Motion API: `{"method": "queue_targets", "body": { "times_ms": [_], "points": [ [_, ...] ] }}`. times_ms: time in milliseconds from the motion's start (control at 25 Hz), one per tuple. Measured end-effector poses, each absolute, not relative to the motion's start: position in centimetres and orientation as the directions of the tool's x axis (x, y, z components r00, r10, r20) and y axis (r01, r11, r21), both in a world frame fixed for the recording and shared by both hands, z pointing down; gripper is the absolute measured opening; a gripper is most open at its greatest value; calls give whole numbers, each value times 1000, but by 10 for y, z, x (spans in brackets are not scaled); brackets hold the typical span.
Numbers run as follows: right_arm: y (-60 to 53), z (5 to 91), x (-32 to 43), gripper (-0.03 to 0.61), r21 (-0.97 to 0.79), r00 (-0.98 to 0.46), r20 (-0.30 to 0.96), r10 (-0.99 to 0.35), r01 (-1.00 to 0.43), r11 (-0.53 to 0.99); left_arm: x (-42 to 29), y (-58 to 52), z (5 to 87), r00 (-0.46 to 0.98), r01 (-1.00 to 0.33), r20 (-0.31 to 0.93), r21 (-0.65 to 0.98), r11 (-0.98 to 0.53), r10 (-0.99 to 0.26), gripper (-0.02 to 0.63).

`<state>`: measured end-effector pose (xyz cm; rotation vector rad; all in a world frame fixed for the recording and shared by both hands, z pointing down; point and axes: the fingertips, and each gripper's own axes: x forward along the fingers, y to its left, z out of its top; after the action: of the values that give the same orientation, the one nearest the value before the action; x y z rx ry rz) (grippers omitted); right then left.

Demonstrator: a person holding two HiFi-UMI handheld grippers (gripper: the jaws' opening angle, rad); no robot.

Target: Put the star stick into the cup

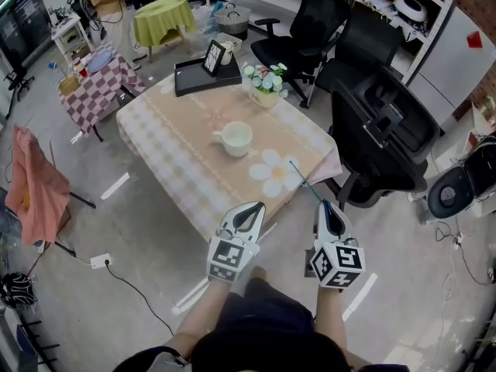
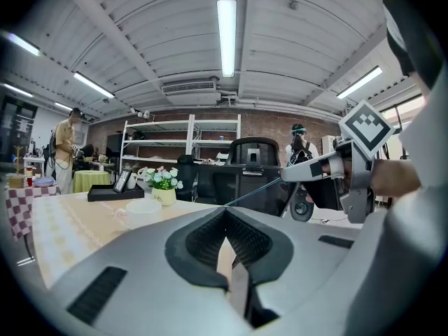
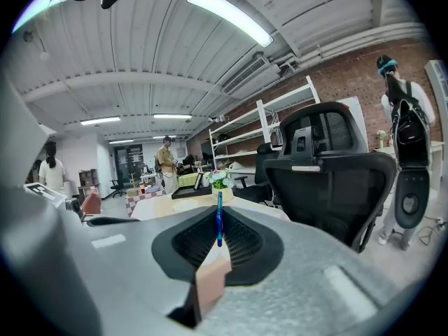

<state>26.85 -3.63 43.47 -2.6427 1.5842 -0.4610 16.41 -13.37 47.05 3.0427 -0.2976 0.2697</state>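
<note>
Done: our right gripper (image 1: 325, 206) pinches the star stick (image 1: 304, 180) (left gripper (image 1: 254, 208) pressed together, empty).
Left: we reach the far cup (image 1: 235, 138).

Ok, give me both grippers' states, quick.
Left gripper: closed, empty.
Right gripper: closed on the star stick.

Readable text: none in any view.
Flower pot (image 2: 165, 197), behind the cup (image 2: 143, 206): dark print, too small to read.
Marker cube (image 1: 338, 265), nearer than the cup: square black-and-white patterns, no letters.
</note>
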Motion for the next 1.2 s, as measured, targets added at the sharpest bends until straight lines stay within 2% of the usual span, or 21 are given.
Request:
{"method": "queue_targets", "body": {
  "times_ms": [320, 1200],
  "points": [
    [-39, 436, 295, 20, -167, 429, 221, -876, -868, -467, 191, -138, 472, 967, -211, 156, 56, -976, -201, 11],
    [1, 451, 309, 20, -208, 501, 238, -832, -810, -547, 218, -108, 480, 981, -121, 163, 77, -990, -107, 11]
  ]
}}
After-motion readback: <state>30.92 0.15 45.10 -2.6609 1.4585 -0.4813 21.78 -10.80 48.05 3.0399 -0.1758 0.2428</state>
